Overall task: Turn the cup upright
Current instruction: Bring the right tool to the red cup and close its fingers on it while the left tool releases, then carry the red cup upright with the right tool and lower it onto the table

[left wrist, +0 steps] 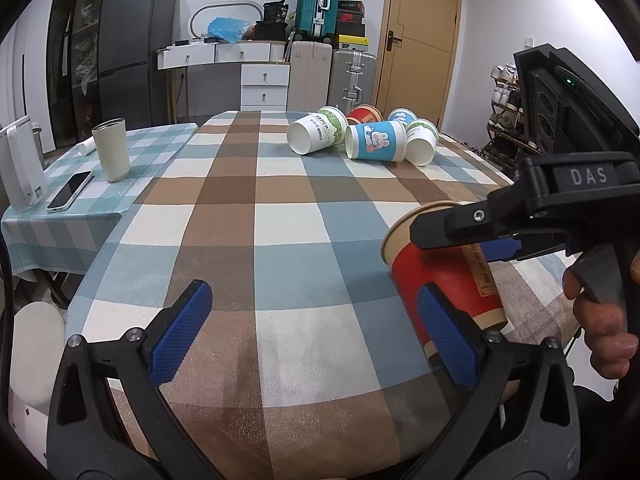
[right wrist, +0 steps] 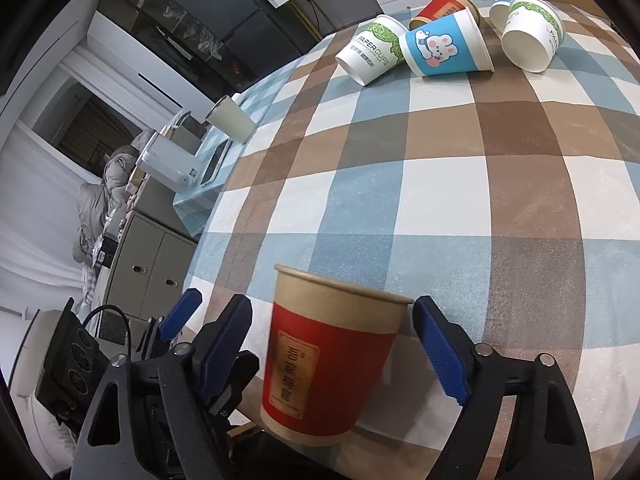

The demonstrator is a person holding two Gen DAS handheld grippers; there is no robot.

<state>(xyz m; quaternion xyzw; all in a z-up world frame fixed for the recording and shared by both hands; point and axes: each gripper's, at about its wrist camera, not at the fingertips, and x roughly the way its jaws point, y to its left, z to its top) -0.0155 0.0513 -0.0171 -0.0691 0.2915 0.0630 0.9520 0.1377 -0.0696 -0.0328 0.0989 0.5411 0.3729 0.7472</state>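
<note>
A red paper cup with a brown rim stands between the open fingers of my right gripper, mouth up; the blue pads stand a little off its sides. In the left wrist view the same cup leans at the right, with my right gripper around it. My left gripper is open and empty over the checked tablecloth, its right pad close beside the cup. Several other paper cups lie on their sides at the far end of the table, also seen in the right wrist view.
A lower side table at the left holds a cream tumbler, a phone and a white device. Behind the table are drawers, suitcases, a fridge and a door.
</note>
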